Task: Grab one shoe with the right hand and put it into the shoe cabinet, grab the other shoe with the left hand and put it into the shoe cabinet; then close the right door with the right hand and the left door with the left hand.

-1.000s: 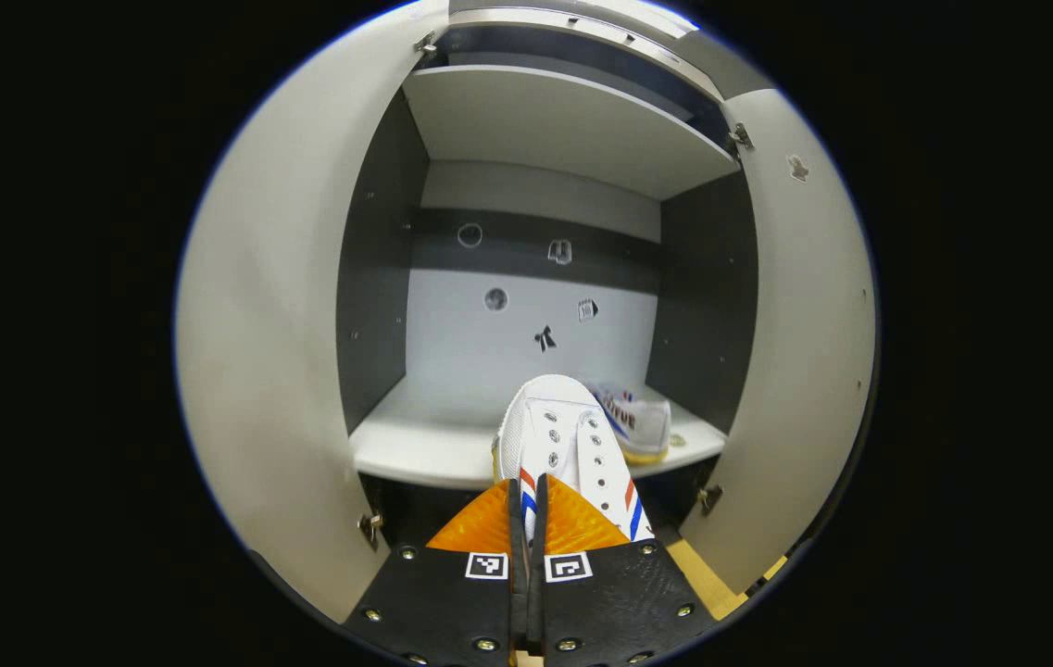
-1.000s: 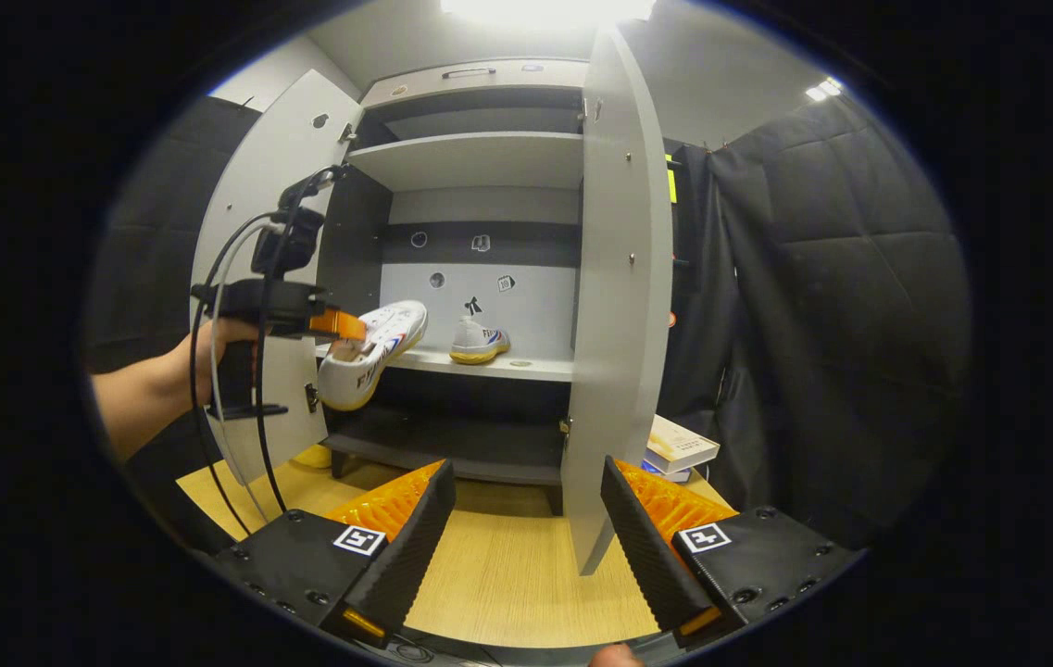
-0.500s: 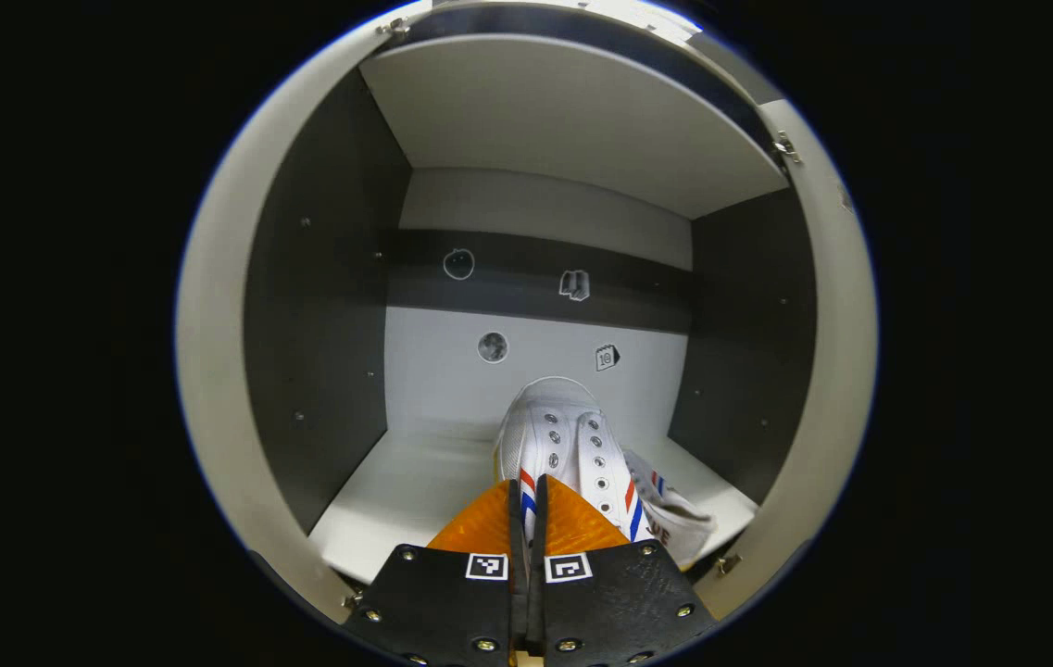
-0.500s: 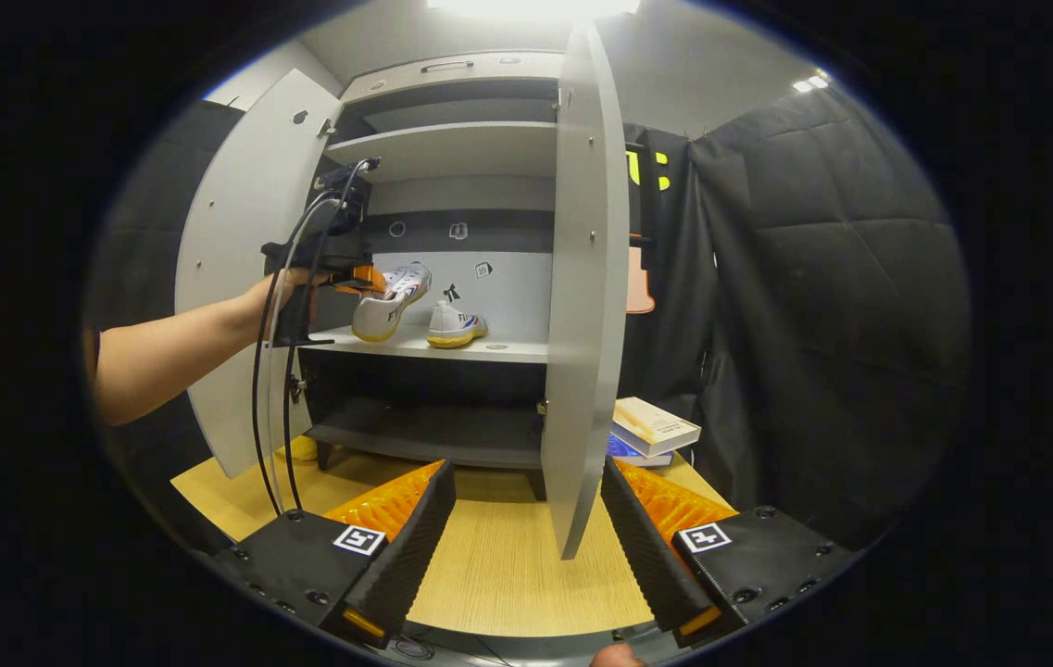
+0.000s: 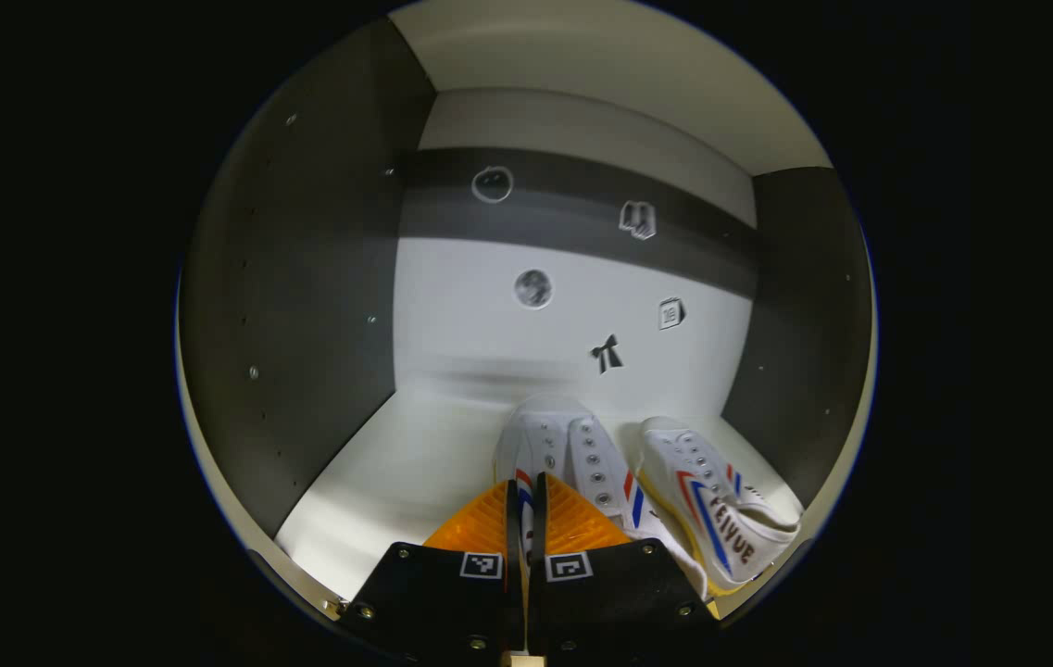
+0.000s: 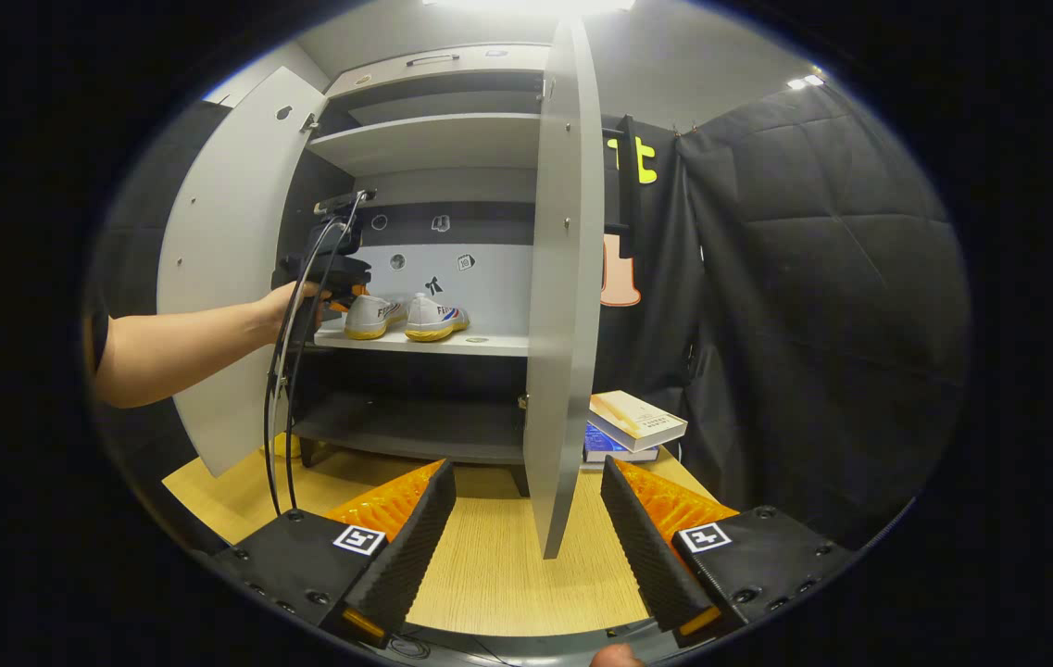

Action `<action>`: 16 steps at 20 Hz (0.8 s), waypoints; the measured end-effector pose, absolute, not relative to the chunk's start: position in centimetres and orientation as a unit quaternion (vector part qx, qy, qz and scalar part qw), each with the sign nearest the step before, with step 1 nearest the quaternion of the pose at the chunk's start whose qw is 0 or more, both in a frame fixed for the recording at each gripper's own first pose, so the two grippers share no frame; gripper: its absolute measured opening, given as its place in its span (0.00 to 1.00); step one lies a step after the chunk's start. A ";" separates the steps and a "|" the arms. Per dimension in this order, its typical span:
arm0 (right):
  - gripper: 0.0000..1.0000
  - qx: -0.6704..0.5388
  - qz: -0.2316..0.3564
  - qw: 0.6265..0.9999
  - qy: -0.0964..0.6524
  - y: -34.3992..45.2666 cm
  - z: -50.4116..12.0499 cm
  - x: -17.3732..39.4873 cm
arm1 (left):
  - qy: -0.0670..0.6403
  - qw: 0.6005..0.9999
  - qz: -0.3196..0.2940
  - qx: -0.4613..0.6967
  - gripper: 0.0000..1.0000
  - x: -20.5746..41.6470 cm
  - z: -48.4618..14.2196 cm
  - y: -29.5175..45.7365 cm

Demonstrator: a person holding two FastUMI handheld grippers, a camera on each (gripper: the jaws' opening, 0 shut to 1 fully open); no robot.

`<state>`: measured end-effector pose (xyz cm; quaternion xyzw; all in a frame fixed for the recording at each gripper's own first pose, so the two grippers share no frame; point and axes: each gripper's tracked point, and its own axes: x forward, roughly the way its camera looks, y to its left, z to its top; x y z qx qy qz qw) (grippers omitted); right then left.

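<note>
In the left gripper view, my left gripper is shut on the rear of a white shoe with red and blue stripes. It holds the shoe low over the cabinet's middle shelf. The other white shoe lies on that shelf just to its right. In the right gripper view, both shoes sit side by side on the shelf: the held shoe and the other shoe. A hand holds the left gripper at the held shoe's heel. My right gripper is open and holds nothing, well back from the cabinet.
The cabinet's left door and right door both stand open; the right door's edge points toward my right gripper. A stack of books lies beside the cabinet on the wooden floor. A lower shelf sits beneath.
My left gripper moved forward into the cabinet and lowered the shoe from the air to the middle shelf beside the other shoe. My right gripper drifted slightly and stayed open.
</note>
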<state>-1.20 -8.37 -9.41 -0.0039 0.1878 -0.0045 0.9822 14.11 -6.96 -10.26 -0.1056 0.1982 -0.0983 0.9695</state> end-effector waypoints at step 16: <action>0.99 0.026 0.004 0.989 0.145 -8.5 -5.6 0.7 | 0.053 0.989 -0.128 -0.052 0.81 1.5 0.5 -2.8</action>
